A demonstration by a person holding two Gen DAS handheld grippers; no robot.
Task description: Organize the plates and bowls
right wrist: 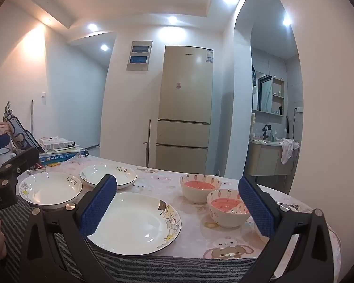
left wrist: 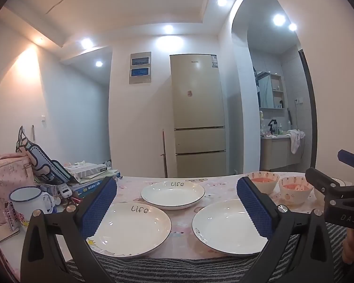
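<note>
Three white plates lie on the pink cartoon tablecloth: a near left plate [left wrist: 129,228] marked "Life", a far plate [left wrist: 172,194] marked "Life", and a near right plate [left wrist: 226,226] with cartoon edge art. Two small bowls with pink insides stand at the right, one farther [left wrist: 263,182] and one nearer [left wrist: 295,189]. My left gripper [left wrist: 177,207] is open and empty above the near table edge. My right gripper [right wrist: 177,210] is open and empty, over the cartoon plate [right wrist: 136,224] and near the closer bowl [right wrist: 229,211]; the far bowl [right wrist: 199,187] stands behind.
Books, a tissue box [left wrist: 87,168], an enamel mug [left wrist: 26,200] and a pink bag [left wrist: 4,179] crowd the table's left side. A striped grey cloth [left wrist: 177,268] lies along the front edge. A fridge [left wrist: 198,115] stands behind the table.
</note>
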